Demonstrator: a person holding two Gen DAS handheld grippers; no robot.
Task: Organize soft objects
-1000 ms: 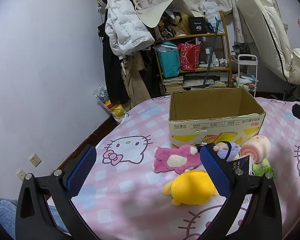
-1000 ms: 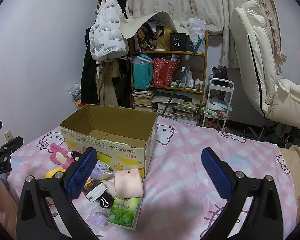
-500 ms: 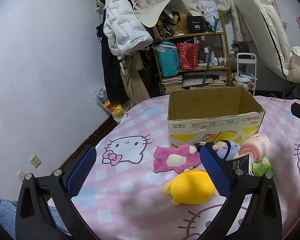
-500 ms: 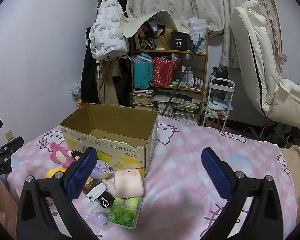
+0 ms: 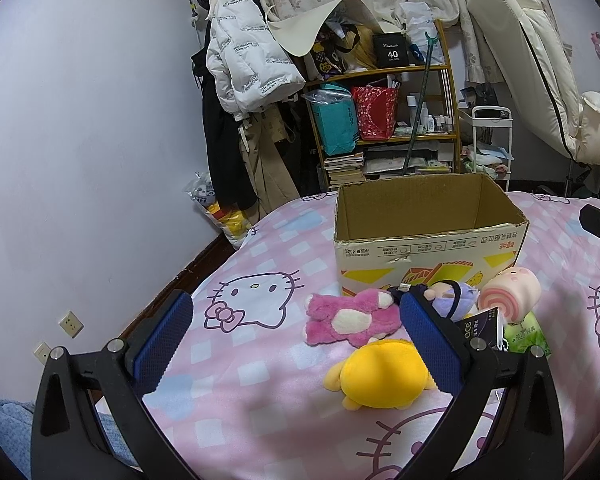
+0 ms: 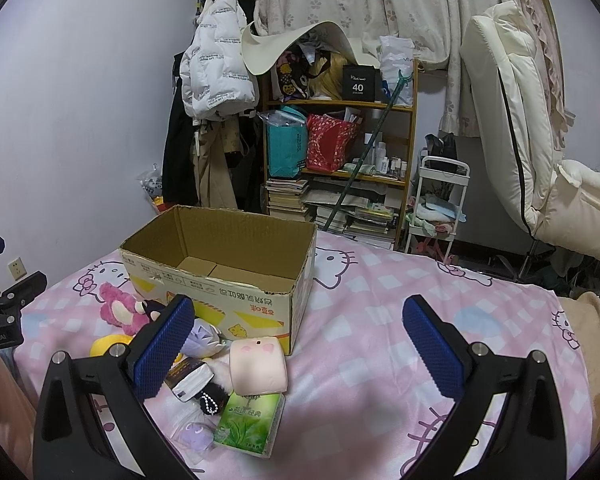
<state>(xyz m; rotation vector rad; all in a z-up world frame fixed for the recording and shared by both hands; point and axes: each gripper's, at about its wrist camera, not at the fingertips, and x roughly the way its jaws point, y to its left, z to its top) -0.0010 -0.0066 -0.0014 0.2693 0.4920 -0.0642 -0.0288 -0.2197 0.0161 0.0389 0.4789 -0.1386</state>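
Note:
An open, empty cardboard box (image 5: 428,248) (image 6: 220,284) stands on the pink Hello Kitty bed (image 5: 240,312). In front of it lie a pink plush (image 5: 348,316) (image 6: 118,308), a yellow plush (image 5: 376,376) (image 6: 104,345), a purple plush (image 5: 454,300) (image 6: 202,338) and a pink roll-shaped toy (image 5: 510,296) (image 6: 258,366). A green tissue pack (image 6: 250,420) (image 5: 528,332) lies beside them. My left gripper (image 5: 296,344) is open and empty, left of the yellow plush. My right gripper (image 6: 300,350) is open and empty, over the bed right of the pile.
A cluttered shelf (image 6: 340,152), hanging coats (image 5: 236,120) and a white trolley (image 6: 436,204) stand beyond the bed. A cream recliner (image 6: 540,152) is at the right. The left gripper's body (image 6: 4,312) shows at the right view's left edge.

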